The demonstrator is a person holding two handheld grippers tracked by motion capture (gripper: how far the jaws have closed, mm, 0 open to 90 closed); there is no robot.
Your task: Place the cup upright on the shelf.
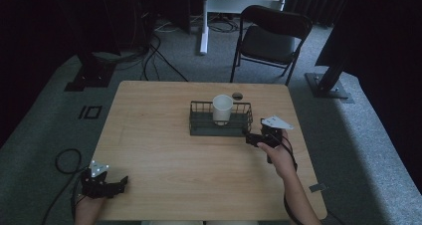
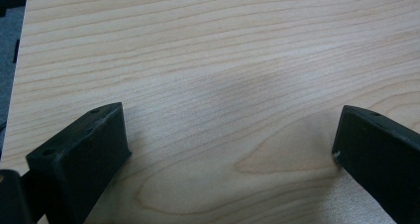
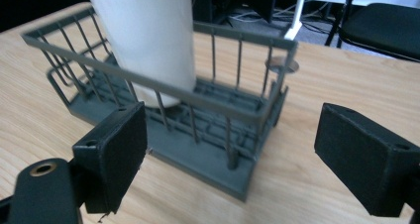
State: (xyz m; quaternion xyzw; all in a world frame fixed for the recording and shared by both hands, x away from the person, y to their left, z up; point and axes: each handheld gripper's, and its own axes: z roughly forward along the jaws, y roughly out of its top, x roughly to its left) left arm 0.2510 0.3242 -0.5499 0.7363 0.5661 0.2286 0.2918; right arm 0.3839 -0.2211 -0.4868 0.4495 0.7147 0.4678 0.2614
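Observation:
A white paper cup (image 1: pixel 222 108) stands upright inside a dark wire basket (image 1: pixel 199 121) at the table's middle. In the right gripper view the cup (image 3: pixel 148 40) rises above the basket (image 3: pixel 237 110), whose near corner lies between the jaws. My right gripper (image 1: pixel 253 139) sits just off the basket's right end, open and holding nothing. Down at the table's front left corner, my left gripper (image 1: pixel 119 184) is open over bare wood. The left gripper (image 2: pixel 233 149) has nothing between its fingers.
The wooden table (image 1: pixel 164 155) has a small dark round disc (image 1: pixel 237 95) behind the basket. Beyond the table a black folding chair (image 1: pixel 271 36) stands on grey carpet, with cables (image 1: pixel 154 56) and stand bases (image 1: pixel 328 85) around it.

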